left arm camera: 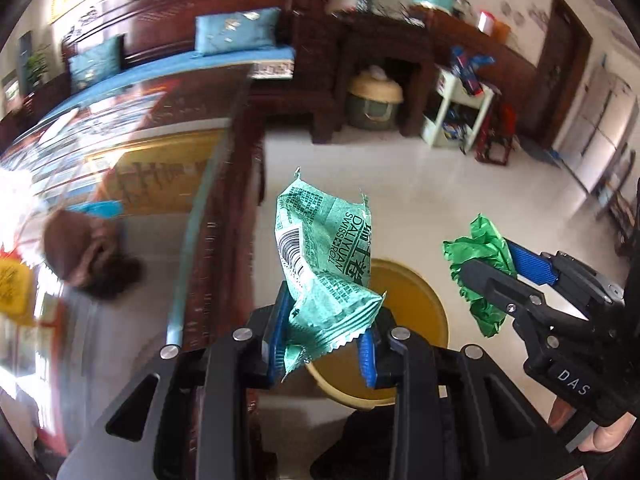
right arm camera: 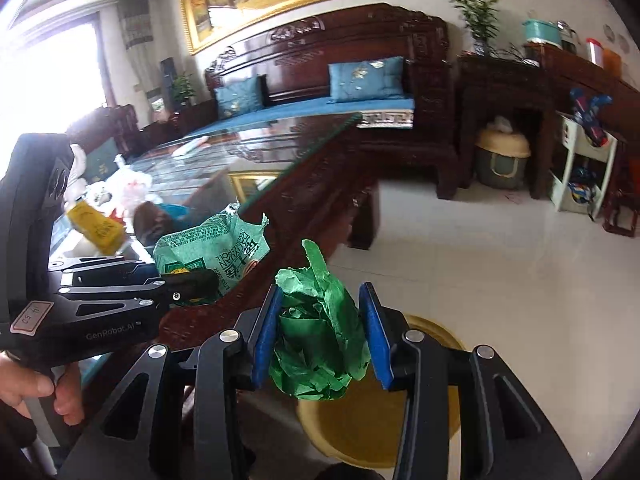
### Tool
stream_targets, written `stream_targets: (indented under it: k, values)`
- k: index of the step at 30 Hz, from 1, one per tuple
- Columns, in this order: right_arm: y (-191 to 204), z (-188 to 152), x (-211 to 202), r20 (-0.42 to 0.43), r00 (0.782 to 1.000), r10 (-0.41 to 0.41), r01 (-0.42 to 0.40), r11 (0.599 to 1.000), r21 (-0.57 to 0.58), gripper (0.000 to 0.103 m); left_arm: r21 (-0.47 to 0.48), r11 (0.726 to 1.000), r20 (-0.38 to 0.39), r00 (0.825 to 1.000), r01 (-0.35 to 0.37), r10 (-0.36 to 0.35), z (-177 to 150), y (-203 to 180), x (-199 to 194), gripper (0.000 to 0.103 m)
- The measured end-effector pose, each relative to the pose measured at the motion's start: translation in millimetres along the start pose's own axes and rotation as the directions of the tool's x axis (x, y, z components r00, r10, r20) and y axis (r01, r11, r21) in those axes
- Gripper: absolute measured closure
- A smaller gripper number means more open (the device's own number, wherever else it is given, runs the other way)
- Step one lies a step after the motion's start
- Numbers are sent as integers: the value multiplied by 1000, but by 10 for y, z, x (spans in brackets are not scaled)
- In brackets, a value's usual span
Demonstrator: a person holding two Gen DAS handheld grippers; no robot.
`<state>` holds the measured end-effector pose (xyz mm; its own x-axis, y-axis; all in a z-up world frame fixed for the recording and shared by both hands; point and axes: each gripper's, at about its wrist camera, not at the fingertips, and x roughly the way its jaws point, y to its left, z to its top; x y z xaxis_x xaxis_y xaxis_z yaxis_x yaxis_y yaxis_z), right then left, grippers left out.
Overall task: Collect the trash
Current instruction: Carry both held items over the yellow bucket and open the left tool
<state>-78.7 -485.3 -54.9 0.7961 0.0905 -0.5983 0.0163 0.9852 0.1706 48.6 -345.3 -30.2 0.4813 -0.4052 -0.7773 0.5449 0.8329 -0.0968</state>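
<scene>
My left gripper (left arm camera: 326, 326) is shut on a mint-green snack wrapper (left arm camera: 320, 264) printed "Swiss Roll"; it also shows in the right wrist view (right arm camera: 216, 256). My right gripper (right arm camera: 322, 332) is shut on a crumpled green paper ball (right arm camera: 320, 344), seen from the side in the left wrist view (left arm camera: 480, 264). Both grippers hang past the table's edge, above a round yellow bin (left arm camera: 412, 304) on the floor, which also shows under the right gripper (right arm camera: 384, 432).
A dark wooden coffee table with a glass top (right arm camera: 280, 200) stands at the left, carrying a yellow packet (right arm camera: 96, 228), a brown lump (left arm camera: 80, 256) and white plastic bags (right arm camera: 128, 188). A wooden sofa (right arm camera: 320, 80) and side cabinets line the far wall. Pale tiled floor (right arm camera: 480, 260) lies at the right.
</scene>
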Motion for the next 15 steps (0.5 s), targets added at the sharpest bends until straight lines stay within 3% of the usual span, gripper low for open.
stream_targets:
  k: [9,15]
  values:
    - [-621,-186,22,-54,997,-46,49,997,54,64,80,996,-126,992,35,-25,145,-453,541,73]
    - [-823,-267,92,-93,994,-57,64,995,71,64,105,993,-198,980,51,-29,185,-616,891,73]
